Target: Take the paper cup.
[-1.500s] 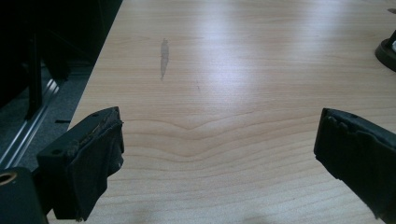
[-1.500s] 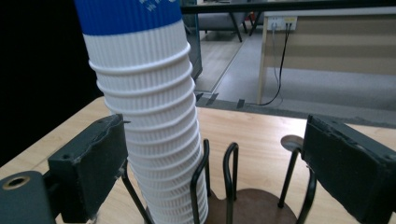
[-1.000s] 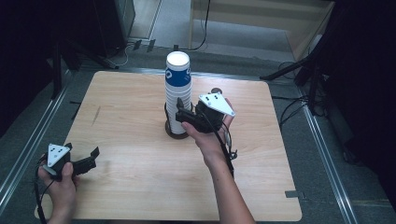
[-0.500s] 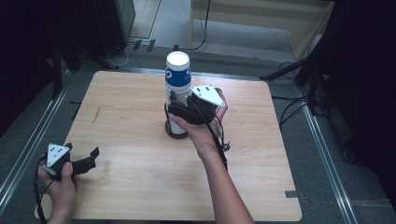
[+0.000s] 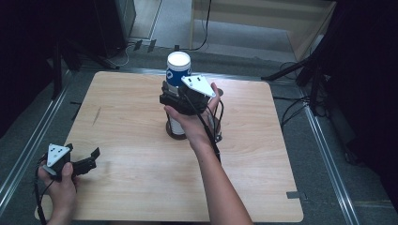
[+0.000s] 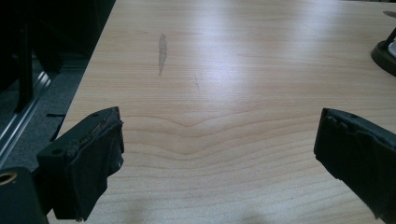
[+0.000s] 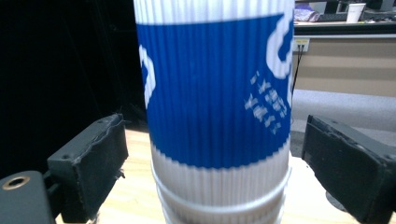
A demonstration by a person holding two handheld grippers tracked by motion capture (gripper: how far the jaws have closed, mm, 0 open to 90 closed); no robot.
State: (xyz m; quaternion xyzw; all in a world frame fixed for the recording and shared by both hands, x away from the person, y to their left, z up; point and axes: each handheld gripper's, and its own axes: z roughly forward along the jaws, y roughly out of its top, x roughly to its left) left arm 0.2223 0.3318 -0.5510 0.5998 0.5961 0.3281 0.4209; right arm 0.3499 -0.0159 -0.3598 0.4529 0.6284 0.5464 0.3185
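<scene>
Both tongs apart: right tongs [image 7: 210, 163] straddle ribbed blue-and-white paper cup stack [image 7: 215, 107]; light, crushable, grip gently mid-wall; left tongs [image 6: 219, 158] idle over counter [image 6: 233, 70]

Over the last second, the right hand's black two-jaw gripper [image 5: 170, 97] has moved from the right side of the tall stack of blue-and-white ribbed paper cups [image 5: 178, 75] up to its upper part. Its grey three-cornered plate now lies just right of the top cup instead of lower and further right. In the right gripper view its jaws stand apart on either side of the stack [image 7: 217, 107], not touching it.
</scene>
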